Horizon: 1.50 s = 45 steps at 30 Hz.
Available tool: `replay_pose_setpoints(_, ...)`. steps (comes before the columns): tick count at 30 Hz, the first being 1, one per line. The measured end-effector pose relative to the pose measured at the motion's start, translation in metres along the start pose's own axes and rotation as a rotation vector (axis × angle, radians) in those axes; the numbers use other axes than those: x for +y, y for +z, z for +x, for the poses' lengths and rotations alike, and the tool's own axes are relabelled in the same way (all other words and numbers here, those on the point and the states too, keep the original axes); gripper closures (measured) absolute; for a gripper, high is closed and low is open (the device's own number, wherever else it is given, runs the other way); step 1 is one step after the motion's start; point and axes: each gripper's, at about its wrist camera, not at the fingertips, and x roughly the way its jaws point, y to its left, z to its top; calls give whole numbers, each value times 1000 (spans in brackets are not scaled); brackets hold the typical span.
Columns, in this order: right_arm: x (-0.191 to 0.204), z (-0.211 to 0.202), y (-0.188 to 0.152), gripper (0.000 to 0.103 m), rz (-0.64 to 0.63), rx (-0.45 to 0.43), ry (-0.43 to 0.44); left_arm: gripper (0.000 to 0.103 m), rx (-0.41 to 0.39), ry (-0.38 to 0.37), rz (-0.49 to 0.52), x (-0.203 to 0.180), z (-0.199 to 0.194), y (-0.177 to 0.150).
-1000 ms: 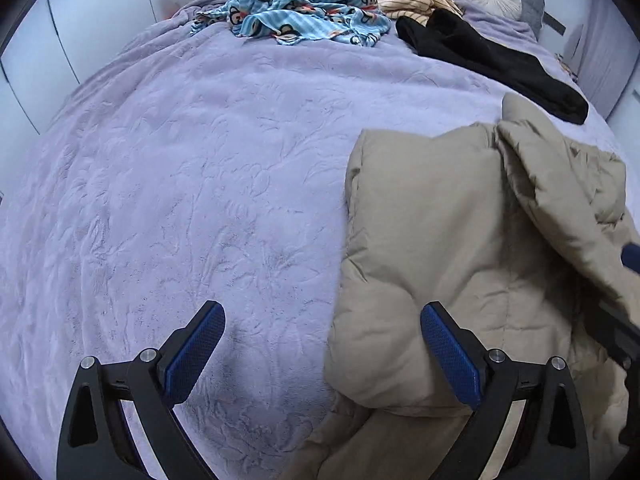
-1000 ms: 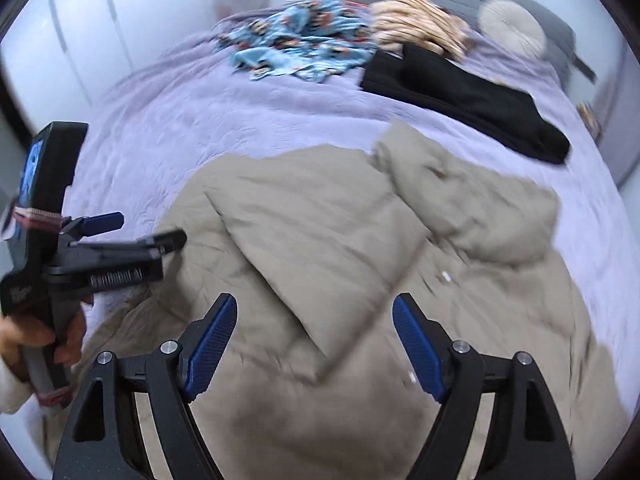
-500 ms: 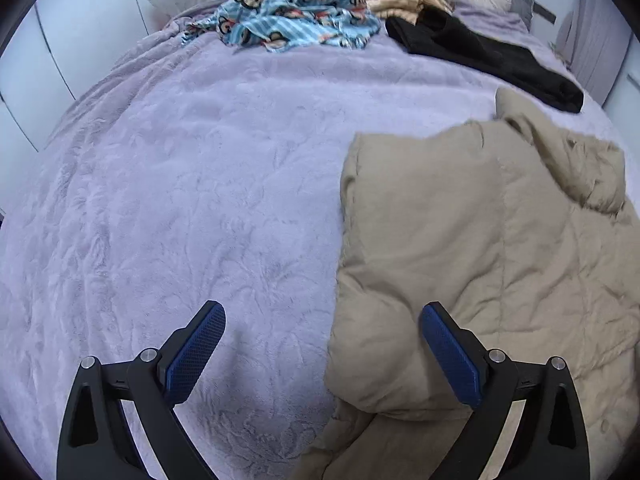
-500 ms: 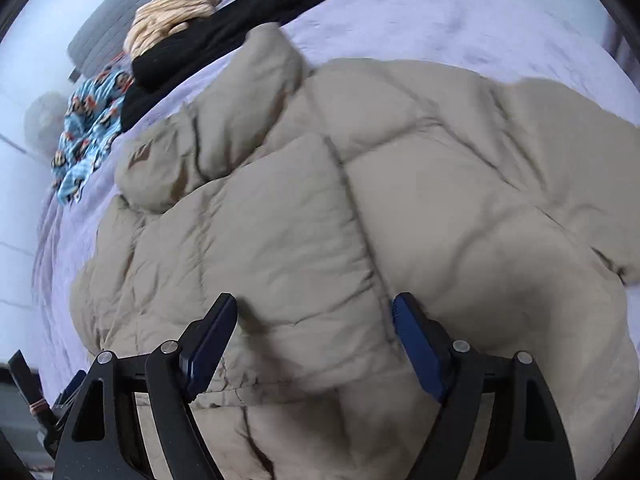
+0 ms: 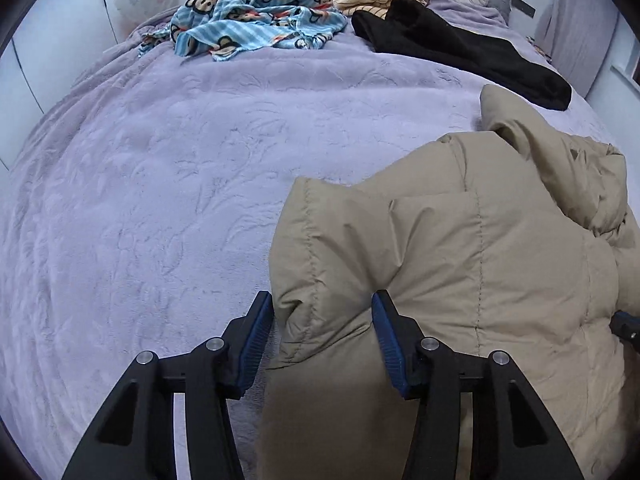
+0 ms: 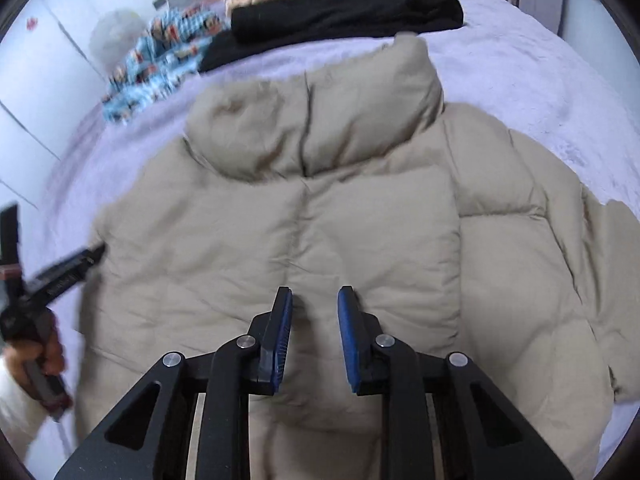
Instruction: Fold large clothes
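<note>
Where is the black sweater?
The black sweater lies at the far end of the purple bed, beyond the beige puffer jacket, right of the monkey blanket.
</note>
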Motion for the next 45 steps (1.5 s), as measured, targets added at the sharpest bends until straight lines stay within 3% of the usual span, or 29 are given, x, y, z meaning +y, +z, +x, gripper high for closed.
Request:
replay_pose_setpoints(4, -24, 12, -5, 100, 41, -1, 42, 35, 4, 18, -26, 7, 1, 0)
replay_pose_setpoints(10, -63, -14, -11, 100, 158, -24, 12, 35, 9, 64, 4, 8, -18, 5)
replay_pose_setpoints(15, -93, -38, -27, 95, 295, -27, 45, 35, 7, 86, 36, 1, -48, -1)
replay_pose_setpoints(25, -111, -76, -78, 91, 426, 14, 164, 35, 85, -5, 99, -59, -90, -47)
replay_pose_setpoints(28, -114, -84, -90, 81, 444, 23, 174, 35, 104, -29, 111, -78, -97, -57)
replay_pose_setpoints(30, -119, -89, -97, 63, 457, 20, 174, 35, 116, -41, 124, -90, -100, -64)
replay_pose_setpoints(32, -123, -95, -102, 54, 469, 10, 169, 34, 128, -45, 144, -102, -102, -70)
replay_pose_setpoints(34, -129, -99, -109, 53, 485, 4, 177, 3, 131, -42, 158, -112, -106, -75)
replay_pose_setpoints(35, -132, -101, -111, 52, 492, 4, 181, 1, 114, -36, 162, -117, -109, -78)
replay_pose_setpoints(45, -182, -124, -139, 27, 585, -33, 199, 1, 156, -74, 200, -170, -111, -90)
